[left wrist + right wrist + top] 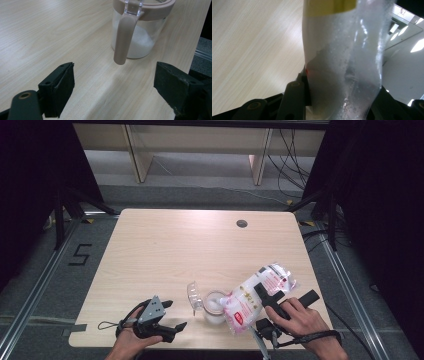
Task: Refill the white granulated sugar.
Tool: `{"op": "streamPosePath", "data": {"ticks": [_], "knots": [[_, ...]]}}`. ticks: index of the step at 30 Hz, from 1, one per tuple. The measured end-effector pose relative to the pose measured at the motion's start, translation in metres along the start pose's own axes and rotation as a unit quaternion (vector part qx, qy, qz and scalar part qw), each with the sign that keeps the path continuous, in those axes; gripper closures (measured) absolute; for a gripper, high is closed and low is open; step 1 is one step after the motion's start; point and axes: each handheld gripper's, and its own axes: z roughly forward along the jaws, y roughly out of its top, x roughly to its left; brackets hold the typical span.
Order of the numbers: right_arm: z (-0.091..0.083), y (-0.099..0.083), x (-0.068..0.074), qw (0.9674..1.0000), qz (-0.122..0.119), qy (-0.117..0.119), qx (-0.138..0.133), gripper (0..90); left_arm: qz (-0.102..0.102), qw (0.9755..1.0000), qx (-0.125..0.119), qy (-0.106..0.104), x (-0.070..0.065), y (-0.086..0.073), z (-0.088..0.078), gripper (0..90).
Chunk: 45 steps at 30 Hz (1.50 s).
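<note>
A clear jar [215, 309] holding white powder stands near the table's front edge, its hinged lid [192, 295] flipped open to the left. In the left gripper view the jar [140, 32] has a pinkish rim and a long handle [123, 37]. A plastic bag of white granules [250, 297] with red print is tilted, its lower end over the jar's mouth. My right gripper [284, 296] is shut on the bag's upper part, and the bag [342, 57] sits pinched between its jaws [342, 100]. My left gripper [170, 316] rests open on the table left of the jar, and nothing is between its jaws [113, 87].
The light wooden table [165, 250] has a round cable hole [242, 223] at the back right. The jar stands close to the table's front edge [180, 75]. Dark frames and cables surround the table on the floor.
</note>
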Motion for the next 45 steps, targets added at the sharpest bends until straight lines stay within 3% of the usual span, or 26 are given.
{"op": "streamPosePath", "data": {"ticks": [3, 4, 8, 12, 14, 15, 16, 17, 19, 20, 21, 30, 32, 33, 34, 37, 39, 42, 45], "knots": [[-0.0002, 0.0002, -0.0032, 1.0, -0.004, 0.003, 0.002, 67.1, 0.003, 1.0, 0.005, 0.001, 0.0008, -0.0001, -0.0003, 16.5], [-0.0008, 0.0011, -0.0024, 0.9999, 0.01, 0.006, 0.008, 67.1, 0.003, 1.0, 0.004, 0.001, 0.0007, -0.0001, -0.0003, 16.4], [0.001, 0.0024, -0.0042, 0.9999, 0.009, 0.01, 0.01, 67.2, 0.004, 1.0, 0.003, 0.001, 0.0012, 0.0002, -0.0005, 16.5], [0.0023, 0.0033, -0.0044, 1.0, 0.0, 0.004, 0.008, 67.4, 0.005, 0.9999, 0.009, 0.001, 0.0015, 0.0008, -0.0011, 16.5], [0.0042, 0.0034, -0.0069, 0.9998, -0.014, 0.012, 0.006, 67.5, 0.003, 1.0, 0.007, 0.0, 0.0011, 0.0005, -0.0009, 16.5], [0.0037, 0.005, -0.0048, 0.9999, -0.005, 0.008, 0.013, 67.5, 0.0, 1.0, 0.003, 0.001, 0.0, 0.0004, -0.0008, 16.5], [0.0047, 0.0044, -0.0067, 0.9997, -0.02, 0.011, 0.007, 67.6, 0.003, 1.0, 0.005, 0.003, 0.0002, 0.0006, -0.0012, 16.5], [0.0036, 0.0047, -0.0047, 0.9999, -0.006, 0.007, 0.011, 67.6, 0.003, 1.0, 0.005, 0.005, 0.0001, 0.0007, -0.0013, 16.5], [0.0036, 0.0031, -0.0071, 0.9999, -0.015, -0.002, 0.007, 67.7, 0.004, 1.0, 0.005, 0.005, 0.0007, 0.001, -0.0016, 16.5], [0.0026, 0.0041, -0.0052, 0.9999, 0.004, 0.007, 0.013, 67.7, 0.004, 1.0, 0.005, 0.005, 0.0007, 0.001, -0.0016, 16.5], [0.0039, 0.003, -0.0066, 0.9998, -0.019, 0.001, 0.008, 67.8, 0.002, 1.0, 0.0, 0.0, 0.0012, 0.0002, -0.0002, 16.4], [0.0038, 0.0027, -0.0054, 0.9998, -0.016, 0.0, 0.011, 67.8, 0.003, 1.0, 0.003, 0.005, 0.0003, 0.0006, -0.0014, 16.5], [0.0018, 0.0029, -0.0038, 0.9999, 0.007, 0.003, 0.013, 67.9, 0.004, 1.0, 0.006, 0.005, 0.0008, 0.001, -0.0019, 16.5], [0.0026, 0.0021, -0.0056, 0.9999, -0.014, -0.003, 0.008, 68.0, 0.006, 0.9999, 0.006, 0.006, 0.001, 0.0011, -0.0019, 16.5], [0.0021, 0.0031, -0.0038, 0.9999, -0.001, -0.001, 0.013, 68.0, 0.004, 1.0, 0.006, 0.006, 0.0007, 0.001, -0.0019, 16.5], [0.0022, 0.0032, -0.0032, 0.9999, -0.001, 0.001, 0.012, 68.3, 0.004, 1.0, 0.002, -0.001, 0.0006, 0.0009, -0.0016, 16.5], [0.004, 0.0031, -0.0049, 0.9998, -0.015, 0.007, 0.008, 68.6, 0.001, 1.0, 0.004, 0.005, 0.0002, 0.0011, -0.0018, 16.5], [0.0035, 0.0044, -0.002, 0.9999, 0.005, 0.007, 0.009, 69.2, 0.003, 1.0, 0.004, 0.004, 0.0006, 0.0006, -0.0016, 16.5], [0.0034, 0.0049, -0.0025, 0.9999, 0.001, 0.005, 0.01, 69.6, 0.002, 1.0, 0.006, 0.002, 0.0006, 0.0013, -0.0022, 16.5]]}}
